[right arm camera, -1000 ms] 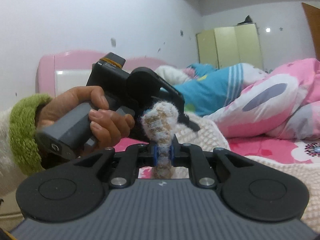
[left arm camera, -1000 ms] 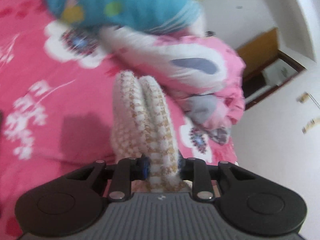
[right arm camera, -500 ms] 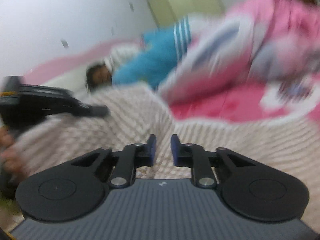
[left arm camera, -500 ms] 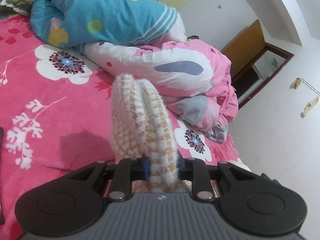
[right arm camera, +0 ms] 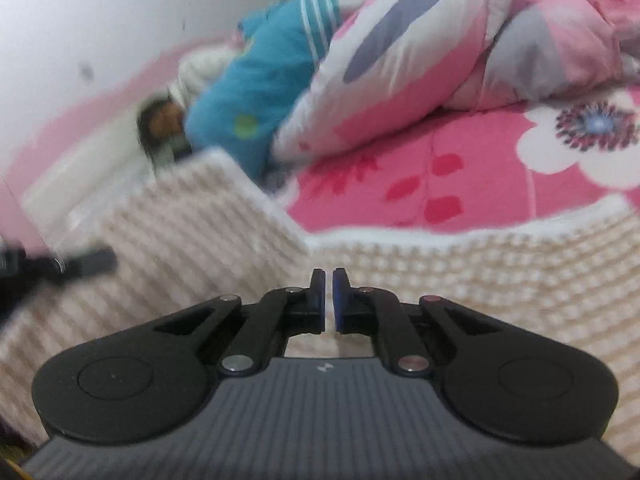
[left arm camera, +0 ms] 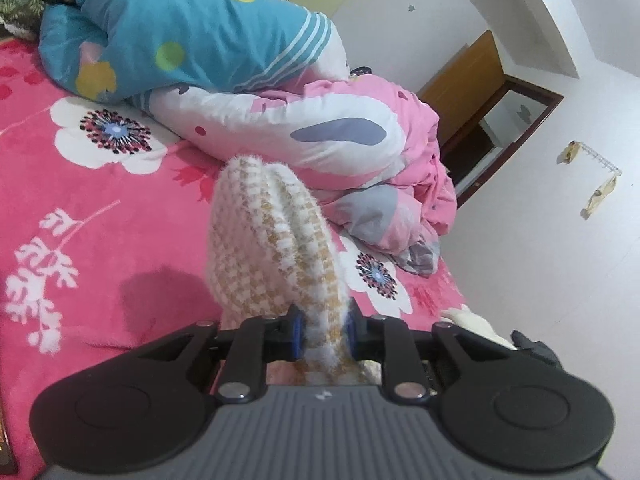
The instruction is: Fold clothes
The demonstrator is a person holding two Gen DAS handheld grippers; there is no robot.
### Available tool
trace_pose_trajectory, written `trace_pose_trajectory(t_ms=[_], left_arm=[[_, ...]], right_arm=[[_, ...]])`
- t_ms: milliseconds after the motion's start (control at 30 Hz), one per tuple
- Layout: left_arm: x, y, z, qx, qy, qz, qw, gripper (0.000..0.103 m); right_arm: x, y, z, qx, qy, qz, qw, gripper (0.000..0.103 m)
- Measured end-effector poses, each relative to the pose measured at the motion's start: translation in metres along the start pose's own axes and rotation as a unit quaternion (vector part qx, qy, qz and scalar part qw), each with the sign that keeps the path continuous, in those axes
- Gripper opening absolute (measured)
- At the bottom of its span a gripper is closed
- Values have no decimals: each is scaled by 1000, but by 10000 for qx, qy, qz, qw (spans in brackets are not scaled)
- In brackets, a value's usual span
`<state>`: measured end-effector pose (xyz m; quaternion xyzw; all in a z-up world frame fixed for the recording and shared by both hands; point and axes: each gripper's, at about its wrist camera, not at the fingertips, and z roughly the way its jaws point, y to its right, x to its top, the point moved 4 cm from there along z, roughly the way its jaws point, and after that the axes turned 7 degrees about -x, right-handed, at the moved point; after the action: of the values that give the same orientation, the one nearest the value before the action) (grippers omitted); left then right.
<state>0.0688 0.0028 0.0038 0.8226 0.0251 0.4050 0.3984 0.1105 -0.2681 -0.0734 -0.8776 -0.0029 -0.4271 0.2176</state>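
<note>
Cream-and-tan checked fluffy knit garment (right arm camera: 440, 280) lies spread across the near part of the pink floral bedspread (right arm camera: 460, 184), its left portion rising in a fold toward the far left. We pinch a bunched ridge of that same knit (left arm camera: 276, 248) in our left gripper (left arm camera: 322, 336); its blue pads press on the fabric from both sides, and the jaws have just been closing a little further on it. The ridge stands up from the pads and leans toward the far side.

Our right gripper (right arm camera: 328, 300) hovers just above the flat knit with its jaws drawn almost together, only a thin slit between the pads; they have just been closing, and no cloth sits between them.

Beyond the garment, at the far side of the bed, lies a crumpled pink-and-white quilt with grey patches (left arm camera: 340, 140), and to its left a teal quilt with white stripes (left arm camera: 192, 36). A brown wooden door (left arm camera: 464, 80) stands open at the far right.
</note>
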Motion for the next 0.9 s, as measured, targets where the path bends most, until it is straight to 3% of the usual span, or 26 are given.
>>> trace_pose_trajectory(t_ms=[67,100,200,300,400,433,467,533,567,633,733,833,900], left_arm=[[-2,4,2,-22,-44,87,9999,20],[-2,6,3,-1,-62,138,9999,20],[-3,7,3,33,-61,164,9998,20],[-3,8,1,-20,-47,116,9999,20],[-2,10,3,-84,-55,27,9999,20],[-2,11,5,-131,-63,-2,9999,20],[-1,13,6,-177,-71,-31,9998,20],[-2,19,11,-218,-105,-26,9997,20],[-3,22,14,-229,-125,-12,9997,20],[-2,31,16,-225,-107,87,9997,20],[-3,44,20,-223,-111,240,9994,20],[-9,55,30,-168,-242,297,9991,20],[-14,64,35,-150,-279,372,9988,20]], right_arm=[[-7,2,37,-672,-285,-445,9963,0],[-15,2,54,-774,-280,-604,9948,0],[-8,3,57,-790,-175,-383,9960,0],[-4,-3,8,-671,251,-428,9965,5],[-18,-22,-44,-137,650,-840,9943,4],[-29,-27,-49,10,589,-1037,9929,4],[-48,-32,-42,20,356,-1266,9913,4],[-92,-33,-10,-399,-65,-1615,9861,3],[-105,-35,-9,-485,333,-1804,9818,3],[-99,-43,-23,-656,479,-1862,9791,4],[-92,-53,-54,-514,1122,-1770,9764,4],[-122,-54,-27,-391,676,-1845,9797,3],[-123,-54,-32,-374,835,-1816,9791,4]])
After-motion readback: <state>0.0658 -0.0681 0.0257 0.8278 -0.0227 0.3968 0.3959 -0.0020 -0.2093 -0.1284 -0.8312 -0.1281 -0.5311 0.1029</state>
